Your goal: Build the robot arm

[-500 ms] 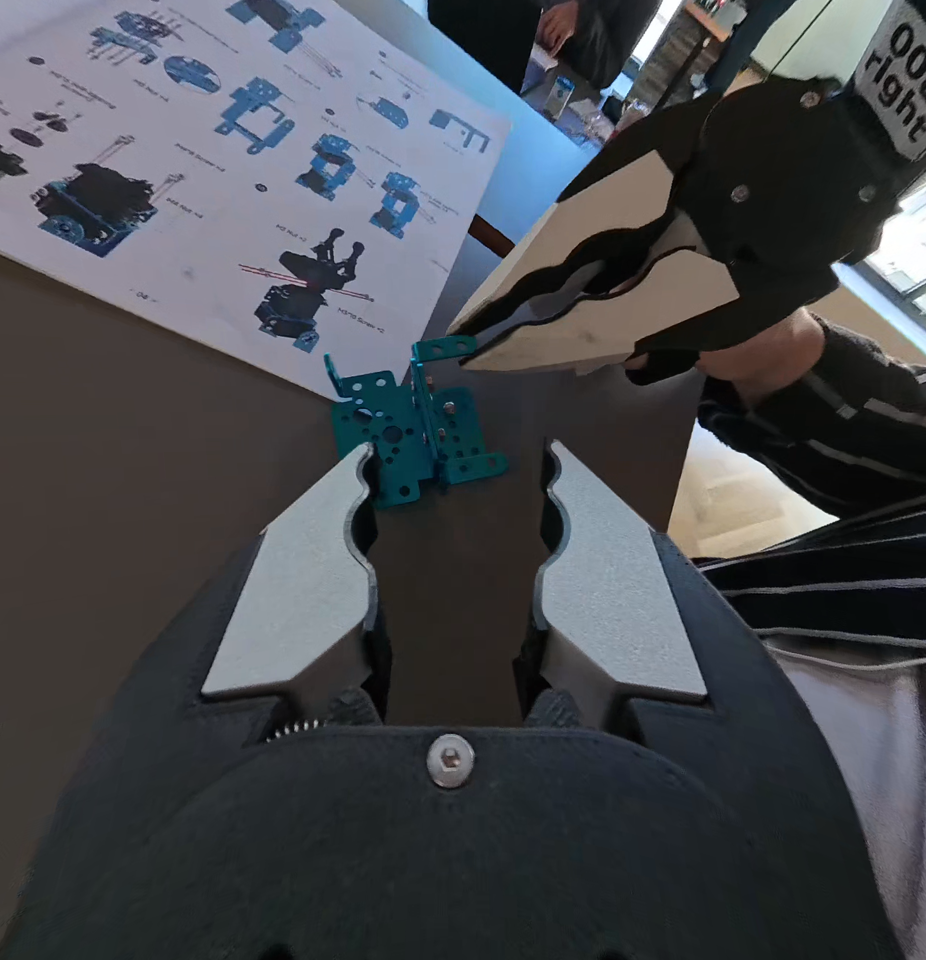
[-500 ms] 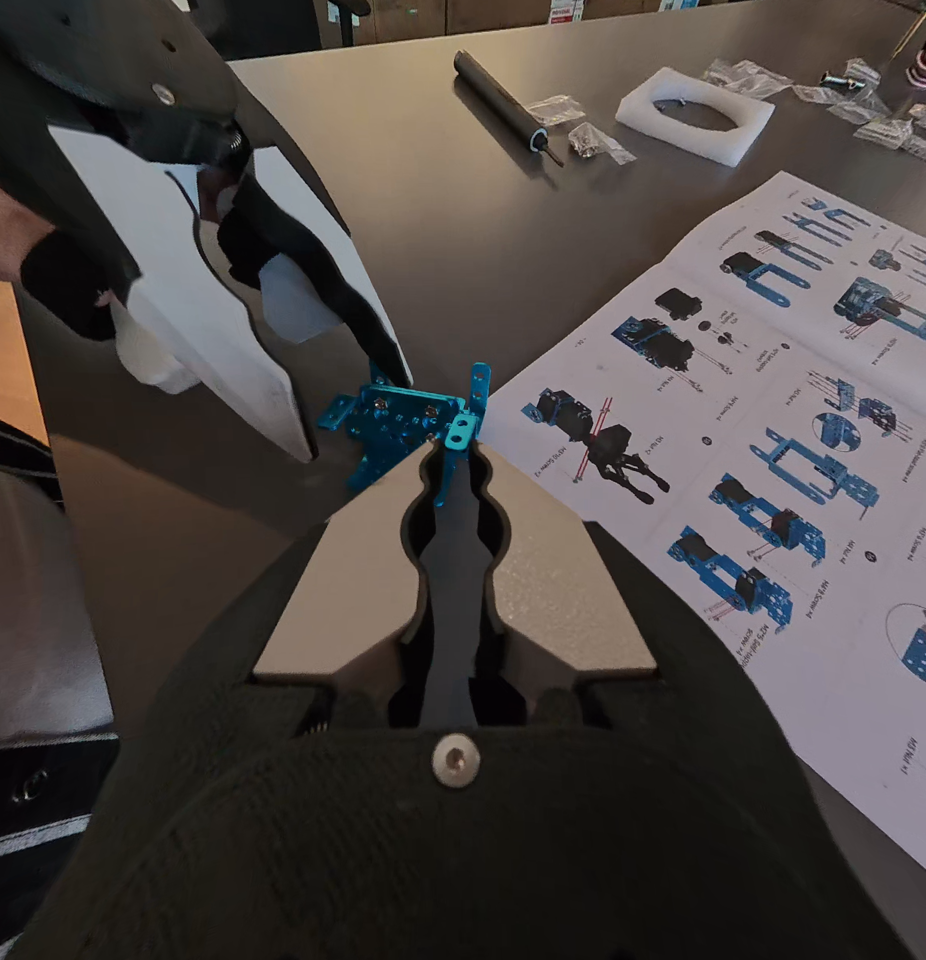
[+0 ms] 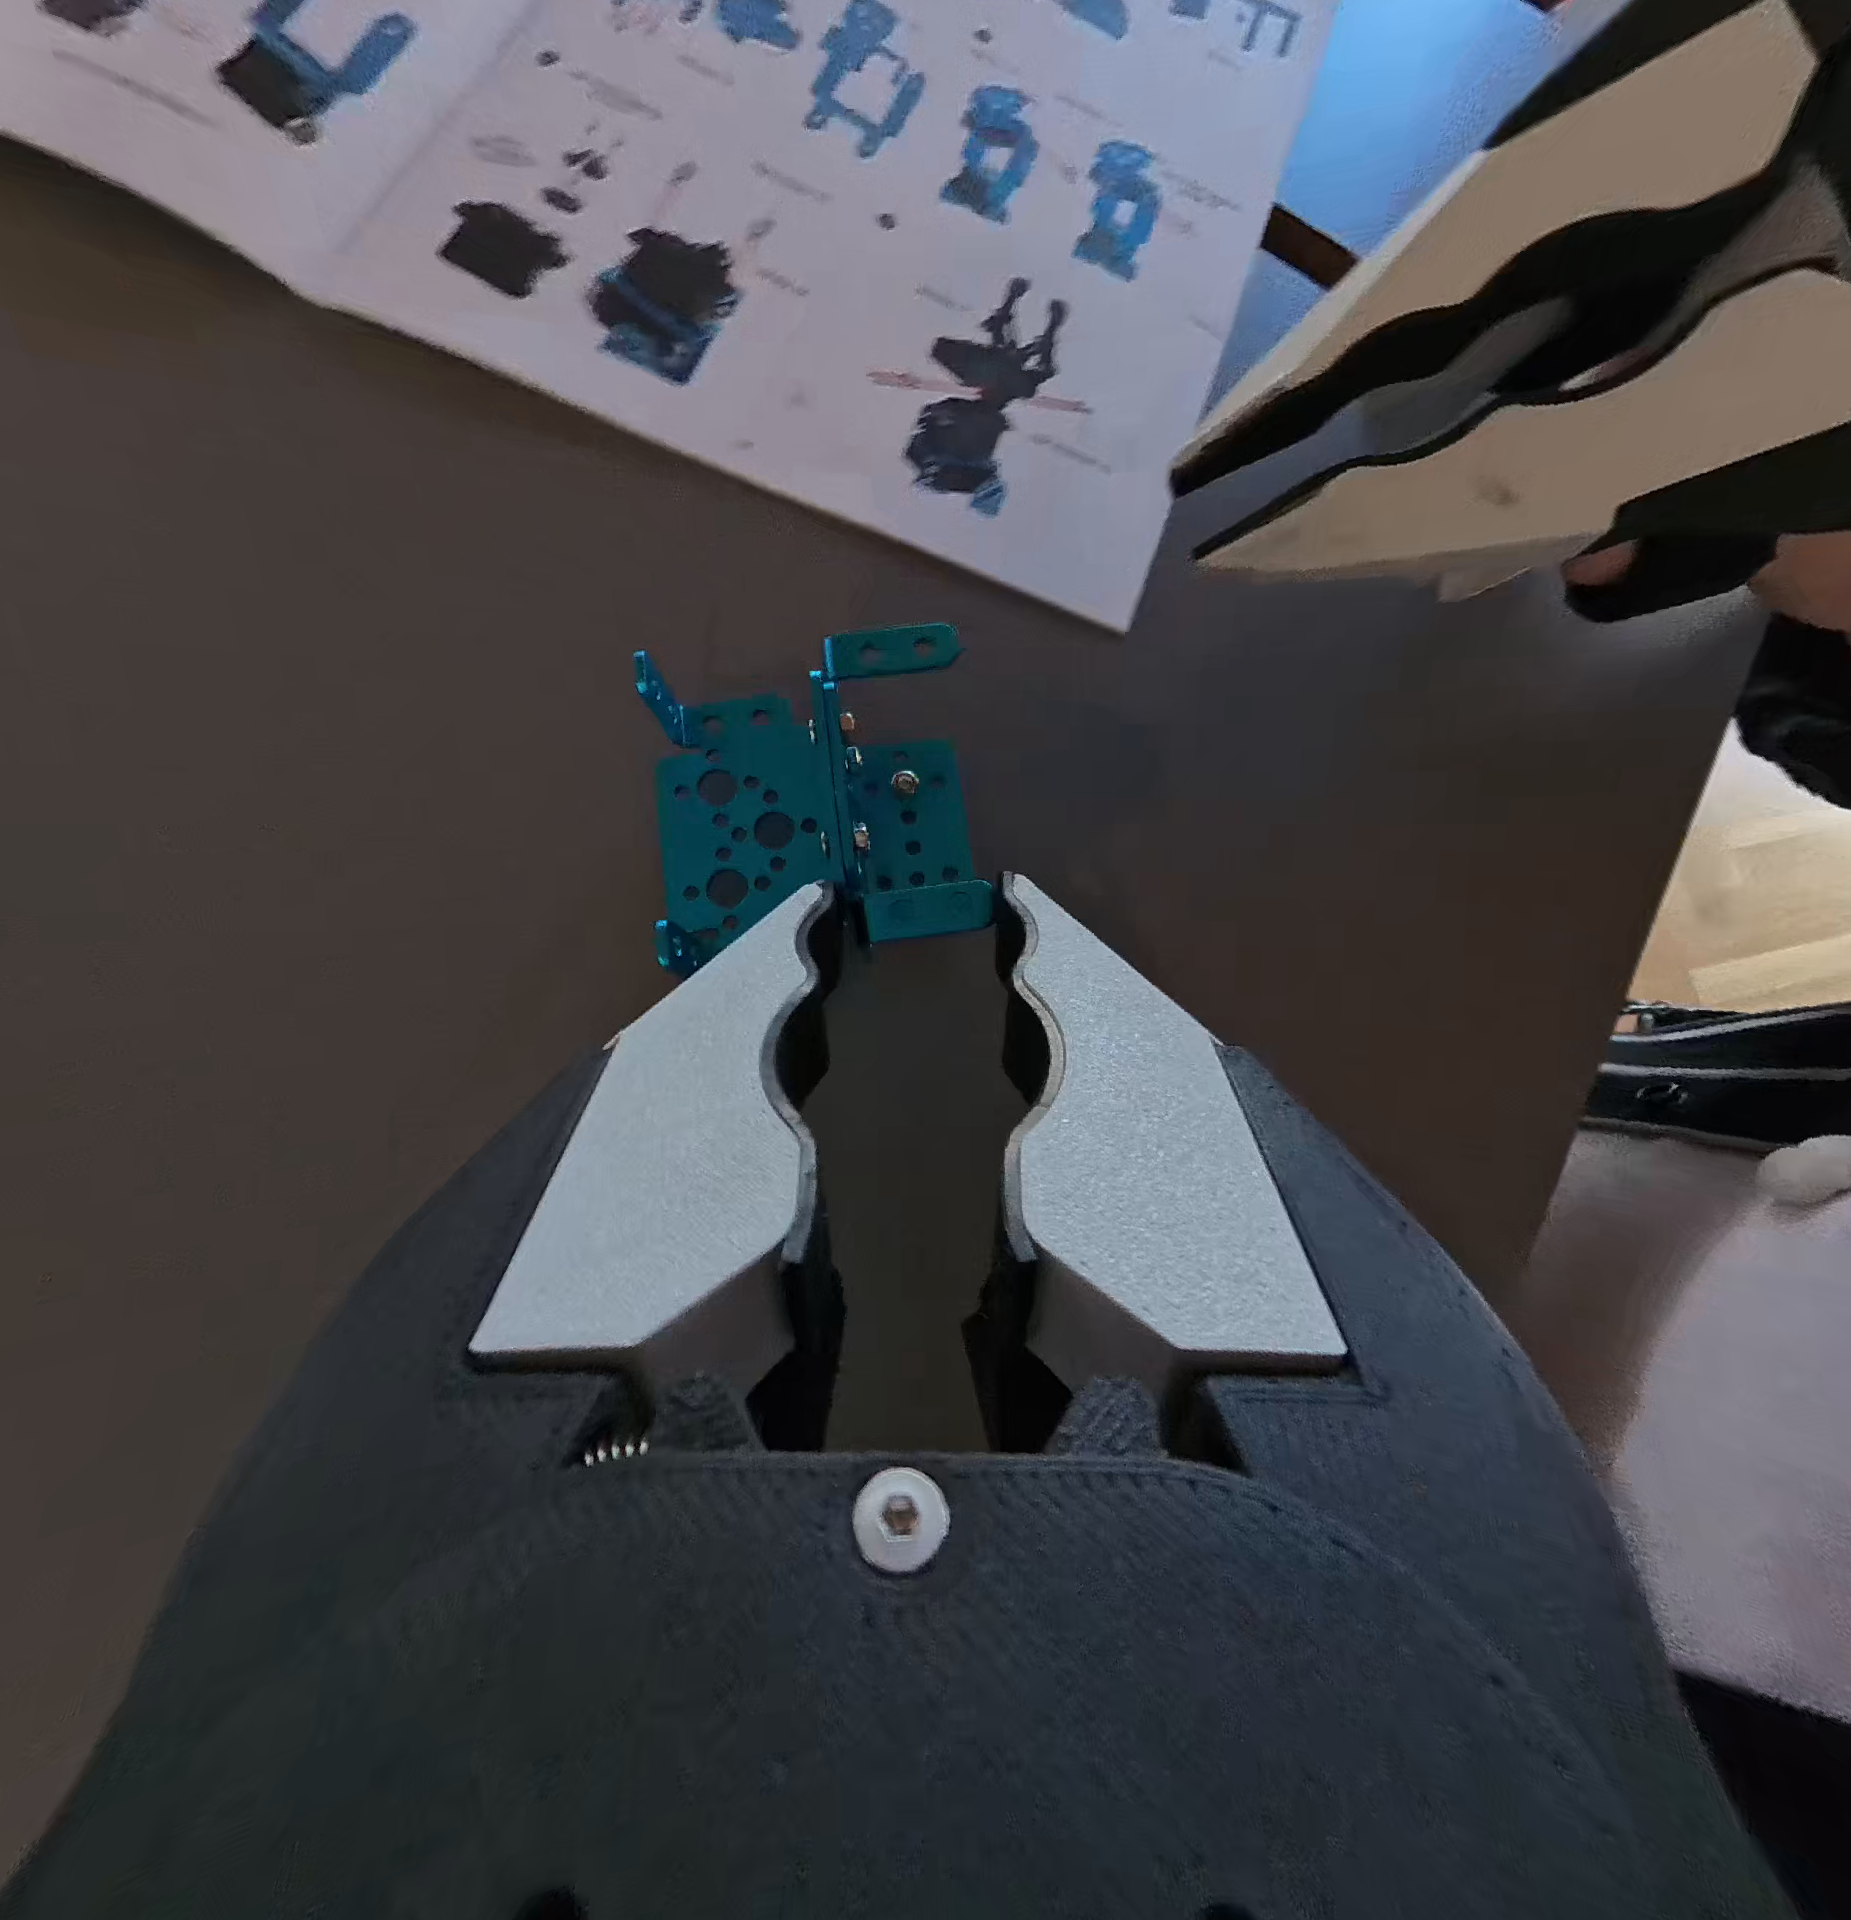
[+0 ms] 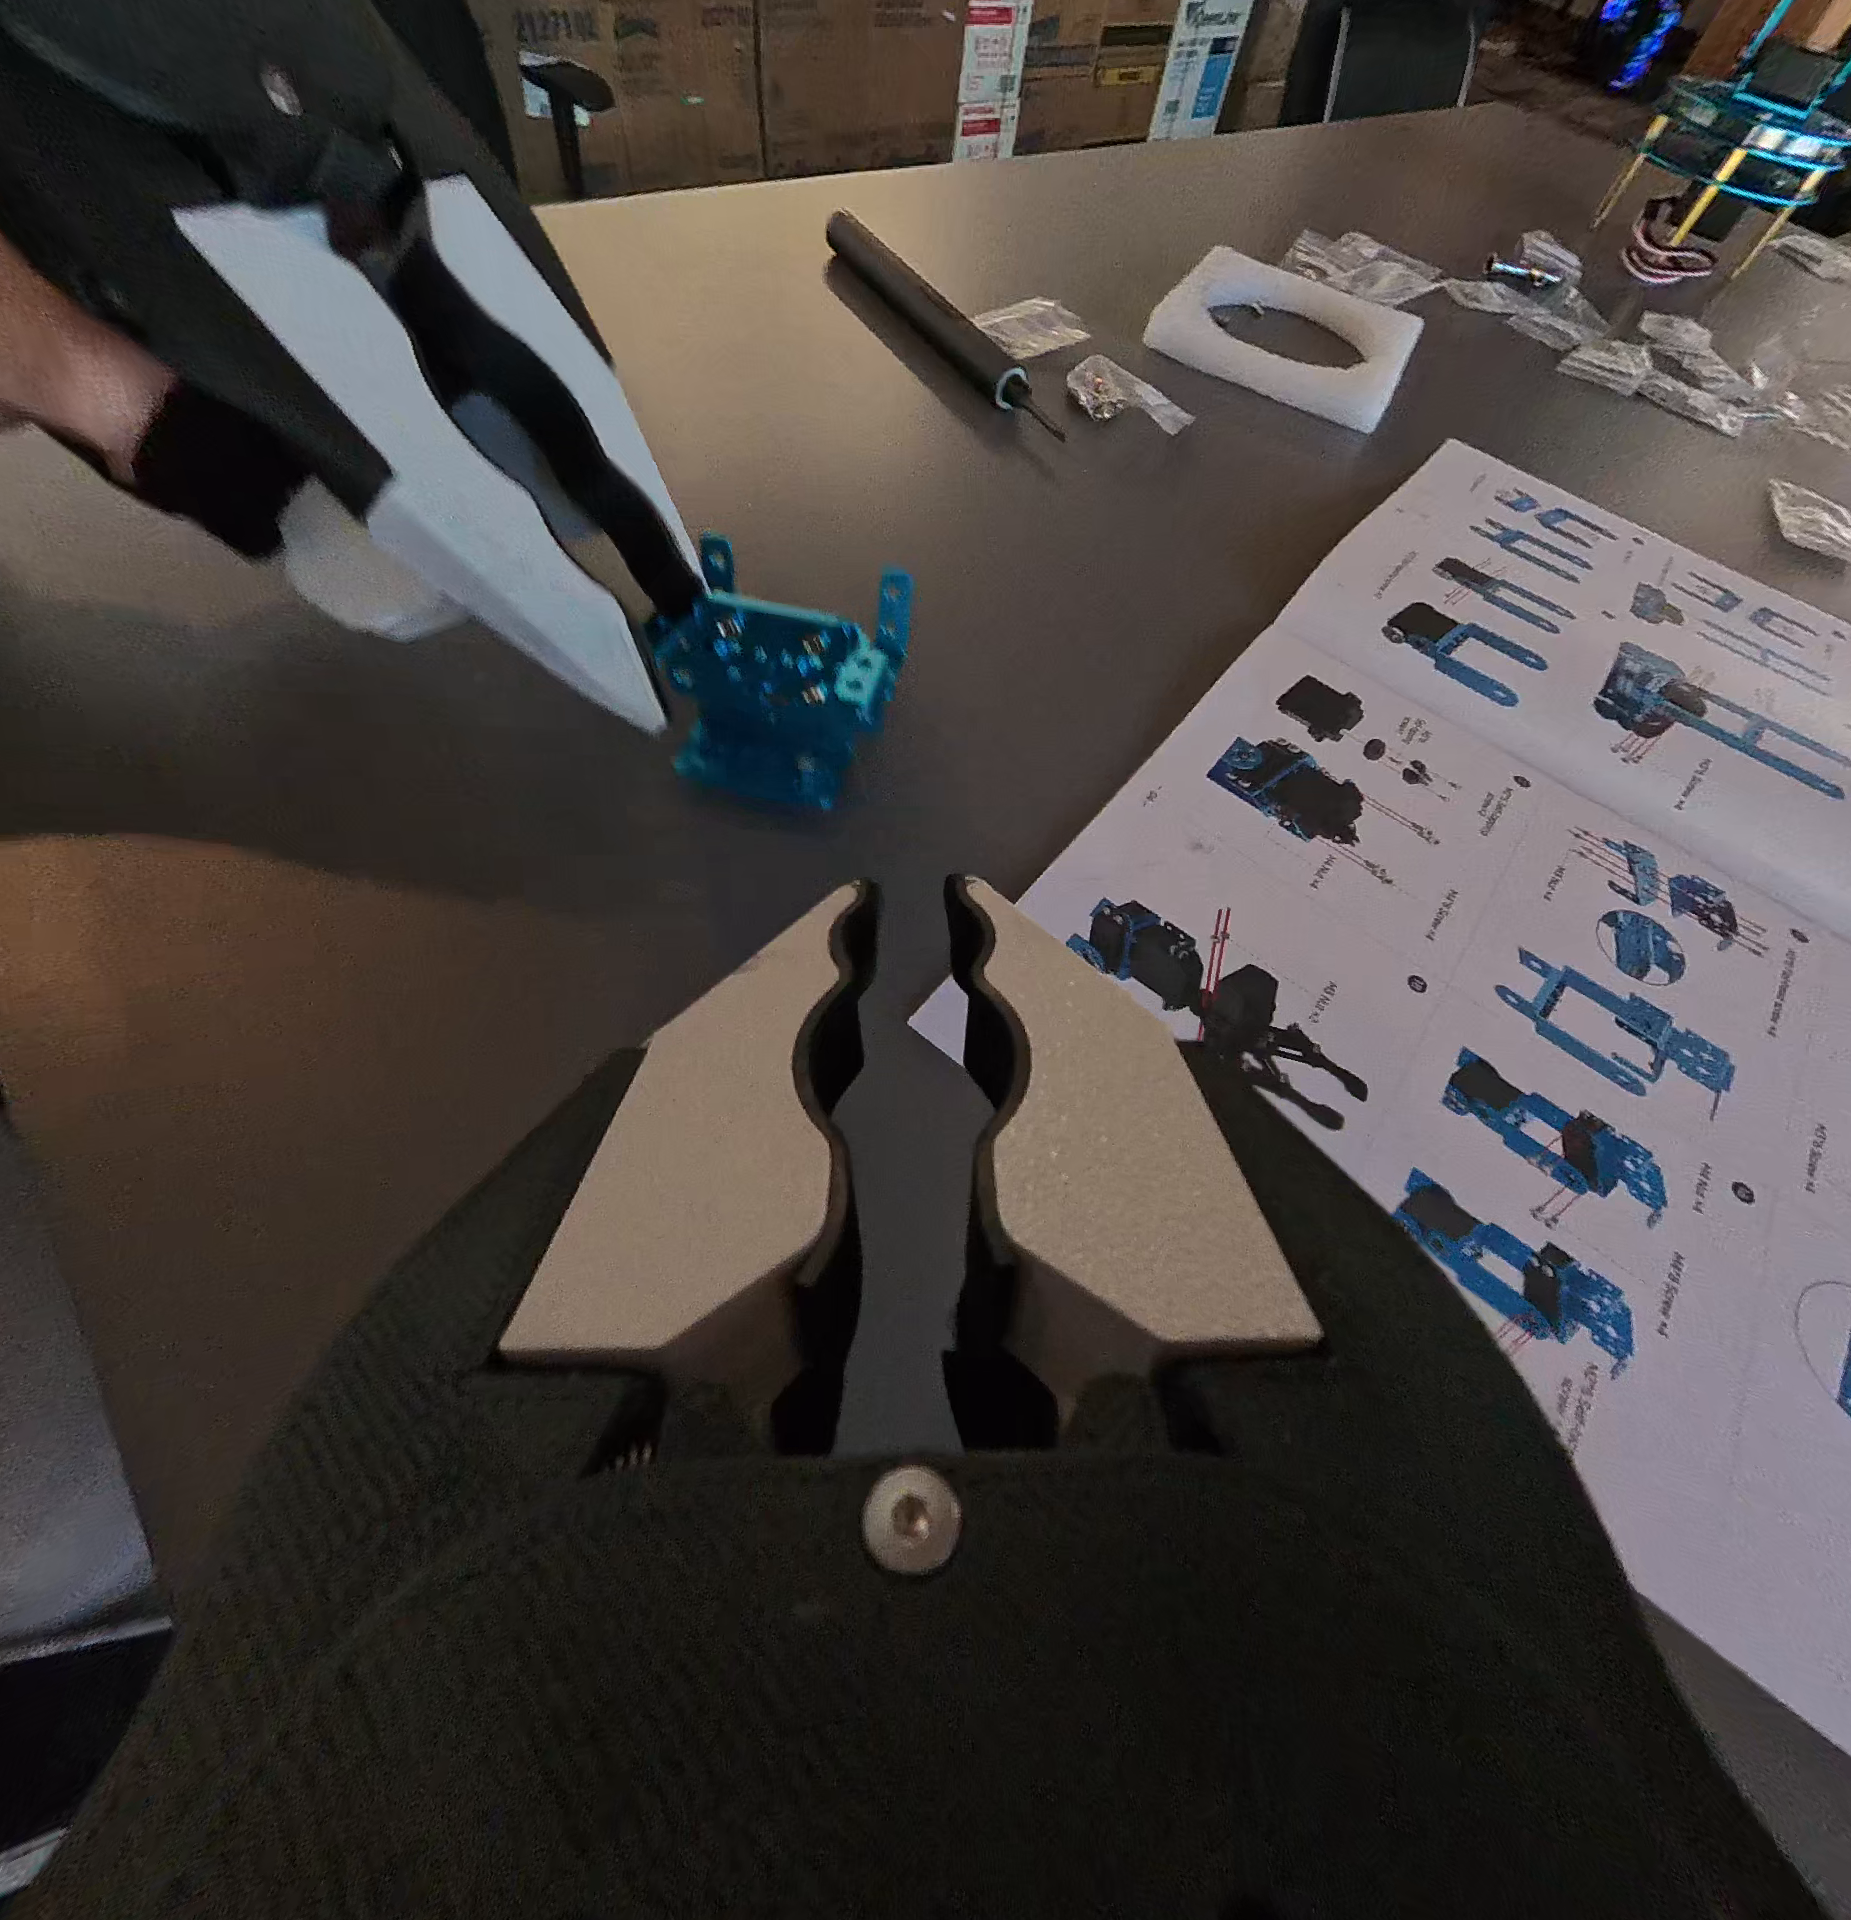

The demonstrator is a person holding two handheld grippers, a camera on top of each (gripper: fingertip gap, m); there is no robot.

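Note:
A blue perforated metal bracket assembly (image 3: 734,821) with small screws sits on the dark table (image 3: 277,727). My left gripper (image 3: 916,891) is shut on its near tab and upright plate. In the right wrist view, the left gripper (image 4: 677,649) comes in from the upper left, and the bracket assembly (image 4: 775,686) looks tilted and blurred at its tips. My right gripper (image 4: 908,888) is nearly shut with a thin slit and holds nothing. It hangs a short way back from the bracket, over the corner of the instruction sheet (image 4: 1472,935). It also shows at the top right of the left wrist view (image 3: 1191,509).
The instruction sheet (image 3: 796,364) lies beyond the bracket. Farther back are a black screwdriver-like tool (image 4: 921,301), a white foam frame (image 4: 1181,312) and several small plastic bags (image 4: 1627,364). The table edge (image 3: 1648,831) runs close on the right, with a person's clothing beside it. The left gripper's tips are roughly 9 centimeters from the right gripper's.
My left gripper has moved forward and closed on the bracket. My right gripper has let go of the bracket's tab and pulled back and up.

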